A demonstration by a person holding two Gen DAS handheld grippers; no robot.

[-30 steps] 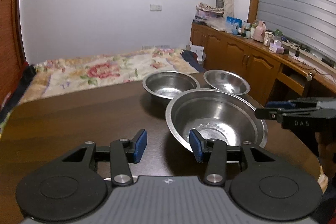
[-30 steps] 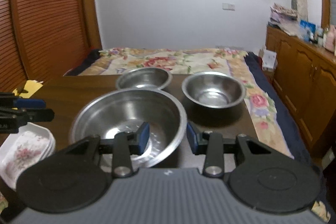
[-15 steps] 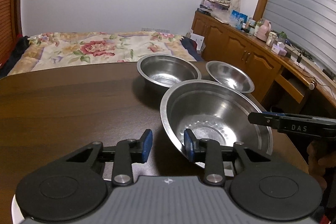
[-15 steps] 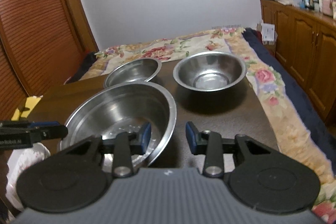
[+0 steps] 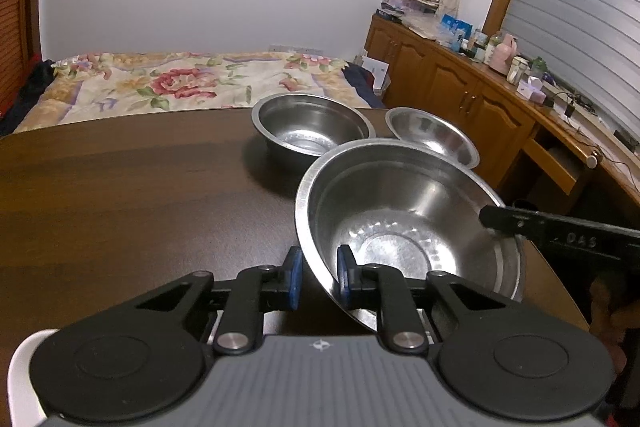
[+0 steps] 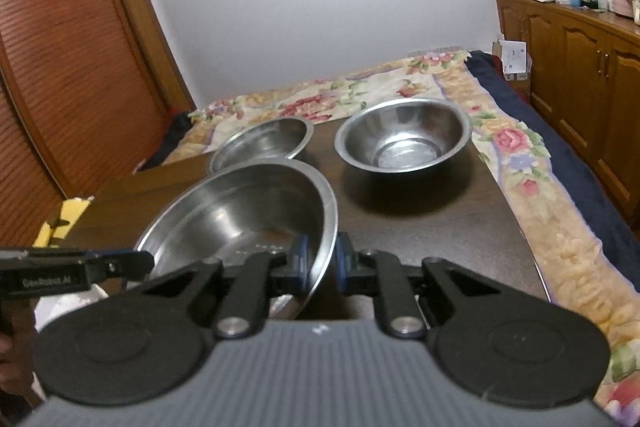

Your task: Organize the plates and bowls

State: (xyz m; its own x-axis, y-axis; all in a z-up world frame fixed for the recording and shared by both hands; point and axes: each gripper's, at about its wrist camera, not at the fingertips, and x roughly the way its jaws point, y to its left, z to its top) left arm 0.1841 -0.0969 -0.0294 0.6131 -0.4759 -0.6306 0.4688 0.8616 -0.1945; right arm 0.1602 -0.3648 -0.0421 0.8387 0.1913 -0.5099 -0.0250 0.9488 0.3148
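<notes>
1. While both grippers' jaws are closing, the large steel bowl (image 5: pixel 408 227) sits between each pair of pads on the dark wooden table (image 5: pixel 120 195), tilted: left gripper (image 5: pixel 318 277) straddles its near-left rim, right gripper (image 6: pixel 320 263) its opposite rim.
2. Beyond the left gripper's tips stands a medium steel bowl (image 5: pixel 312 131), separate.
3. Further right, the small steel bowl (image 5: pixel 434 139) is also loose.
4. Below the right gripper's left side lies a white floral plate (image 6: pixel 76 307), mostly hidden.
5. Nothing looks nested yet; stacking seems to be just beginning.
</notes>
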